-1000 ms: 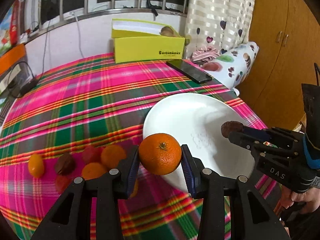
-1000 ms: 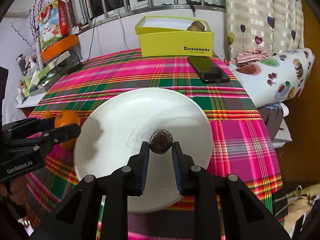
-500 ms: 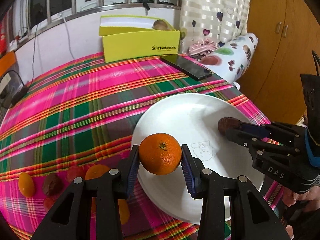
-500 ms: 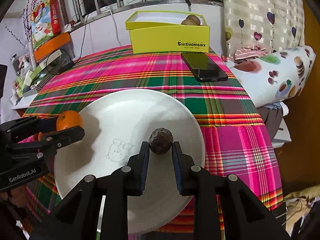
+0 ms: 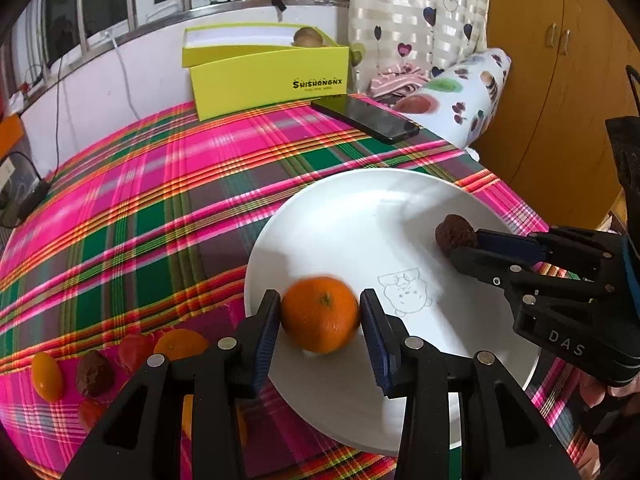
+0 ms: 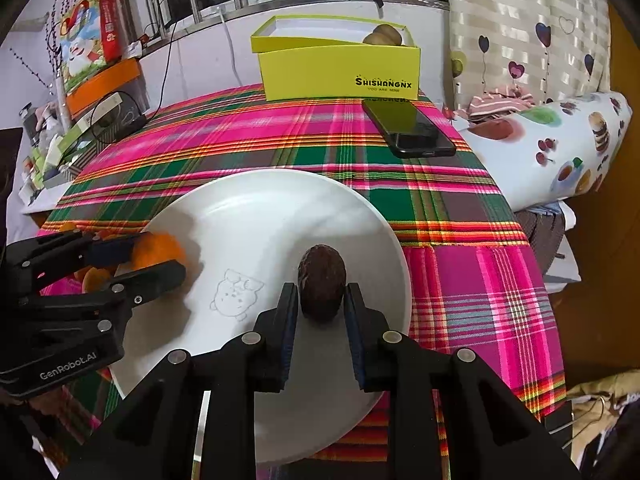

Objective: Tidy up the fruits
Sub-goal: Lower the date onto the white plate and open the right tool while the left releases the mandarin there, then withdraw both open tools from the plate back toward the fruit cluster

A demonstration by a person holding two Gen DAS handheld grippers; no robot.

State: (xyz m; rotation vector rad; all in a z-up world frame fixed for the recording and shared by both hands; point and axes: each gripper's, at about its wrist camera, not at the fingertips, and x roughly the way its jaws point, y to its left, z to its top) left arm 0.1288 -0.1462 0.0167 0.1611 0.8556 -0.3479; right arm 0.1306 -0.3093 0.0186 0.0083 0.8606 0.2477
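A white plate with a small cartoon drawing lies on the plaid tablecloth. My left gripper is shut on an orange, which looks blurred and sits low over the plate's near left part. In the right wrist view the same orange shows between the left fingers. My right gripper is shut on a dark brown wrinkled fruit, low over the plate's right side. The left wrist view shows that brown fruit at the right gripper's tips.
Several small fruits lie on the cloth left of the plate: a kumquat, a brown one, a red one. Farther back are a yellow box holding kiwis and a black phone. The table's edge and a pillow are to the right.
Both grippers have come in over the plate and lower. The orange went from the plate's left rim to above its inside. The brown fruit sits nearer the plate surface.
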